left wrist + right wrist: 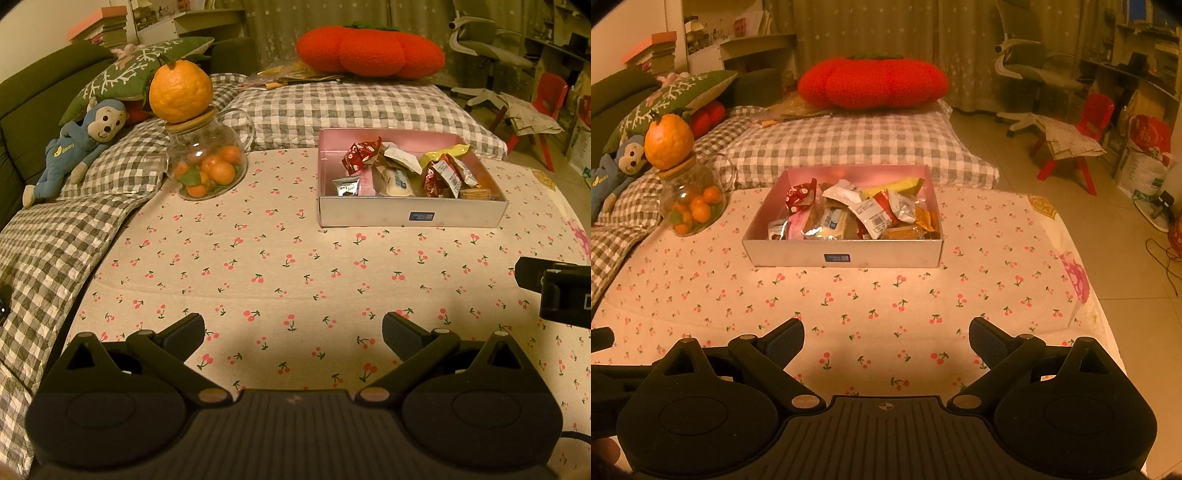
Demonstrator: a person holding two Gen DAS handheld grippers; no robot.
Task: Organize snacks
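A shallow box [412, 213] [842, 255] with a pink inside and a silver front wall stands on the cherry-print cloth [280, 266] [886, 295]. Several wrapped snacks [413, 170] [857, 216] lie piled in it. My left gripper [293, 332] is open above the cloth, well in front of the box, with nothing between its fingers. My right gripper [886, 338] is open too, centred before the box's front wall and holding nothing. The right tool's black body [557, 291] shows at the left wrist view's right edge.
A glass jar [207, 162] [690, 199] of small oranges stands left of the box, a large orange [181, 90] [668, 142] on its lid. Checked bedding [354, 107] [846, 147], a blue monkey toy [74, 147], and a red pumpkin cushion [369, 50] [871, 83] lie behind. The cloth's right edge [1082, 295] drops to the floor.
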